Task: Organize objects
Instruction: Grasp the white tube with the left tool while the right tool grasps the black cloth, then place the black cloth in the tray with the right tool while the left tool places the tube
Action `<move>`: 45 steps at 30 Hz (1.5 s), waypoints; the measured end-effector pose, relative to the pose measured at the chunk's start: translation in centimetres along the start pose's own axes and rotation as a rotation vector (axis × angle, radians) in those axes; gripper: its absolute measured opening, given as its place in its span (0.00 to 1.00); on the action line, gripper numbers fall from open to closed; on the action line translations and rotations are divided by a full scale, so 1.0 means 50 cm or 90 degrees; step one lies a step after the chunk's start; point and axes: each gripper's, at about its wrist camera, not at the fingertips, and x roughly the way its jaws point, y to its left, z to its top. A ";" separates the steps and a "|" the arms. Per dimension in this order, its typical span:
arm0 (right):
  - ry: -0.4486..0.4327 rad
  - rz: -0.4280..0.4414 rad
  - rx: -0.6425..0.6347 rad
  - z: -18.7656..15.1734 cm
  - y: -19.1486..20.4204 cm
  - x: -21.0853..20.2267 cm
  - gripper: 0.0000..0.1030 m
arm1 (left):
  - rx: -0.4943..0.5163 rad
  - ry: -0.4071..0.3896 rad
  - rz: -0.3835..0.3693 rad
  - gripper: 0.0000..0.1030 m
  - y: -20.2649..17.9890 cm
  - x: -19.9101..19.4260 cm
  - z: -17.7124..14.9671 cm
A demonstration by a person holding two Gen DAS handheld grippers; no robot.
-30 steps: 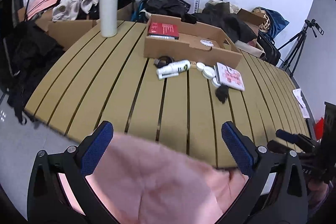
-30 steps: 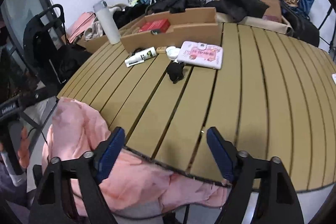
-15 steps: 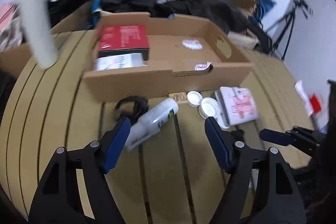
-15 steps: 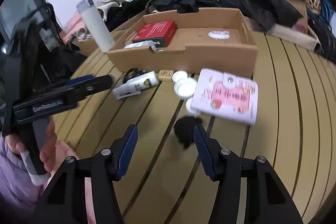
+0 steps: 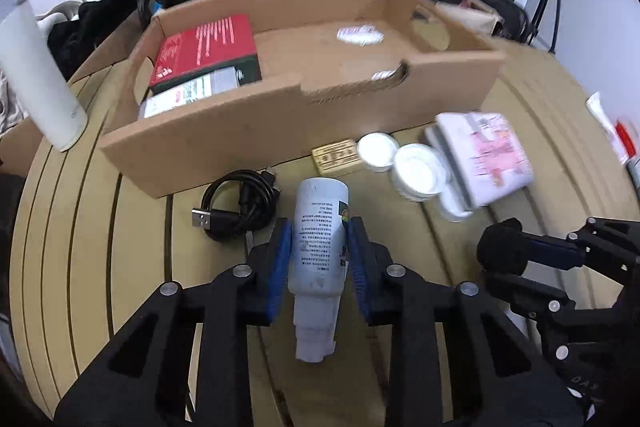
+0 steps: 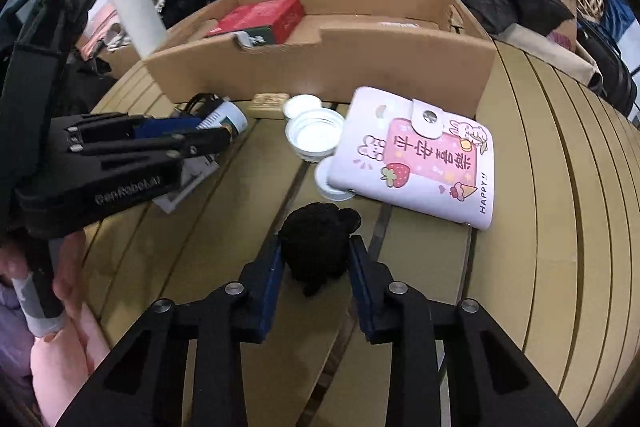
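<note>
My left gripper (image 5: 319, 251) is shut on a white bottle (image 5: 320, 243) lying on the slatted table, cap toward me. My right gripper (image 6: 315, 259) is shut on a small black fuzzy object (image 6: 318, 243). Both grippers show in each other's views: the right one (image 5: 516, 259) with the black object (image 5: 498, 247), the left one (image 6: 188, 135) on the bottle (image 6: 228, 117). An open cardboard box (image 5: 248, 135) stands behind, holding a red box (image 5: 204, 47).
A coiled black USB cable (image 5: 240, 203), a small tan block (image 5: 336, 157), white round lids (image 5: 418, 173) and a pink-and-white wallet (image 6: 416, 155) lie before the box. A white tumbler (image 5: 36, 75) stands at left. Bags and clothes pile beyond the table.
Both grippers moved forward from the table's near edge over the objects and closed: the left on the white bottle, the right on the black fuzzy object.
</note>
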 end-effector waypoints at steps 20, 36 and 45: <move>-0.116 0.072 0.028 -0.106 -0.024 -0.335 0.33 | -0.184 -0.130 -0.162 0.00 0.038 -0.382 -0.080; -0.063 0.098 0.038 -0.135 -0.030 -0.260 0.34 | 0.106 0.160 -0.042 0.57 -0.046 -0.075 -0.200; -0.036 0.105 0.040 -0.138 -0.032 -0.217 0.34 | 0.087 0.129 -0.031 0.37 -0.046 -0.106 -0.192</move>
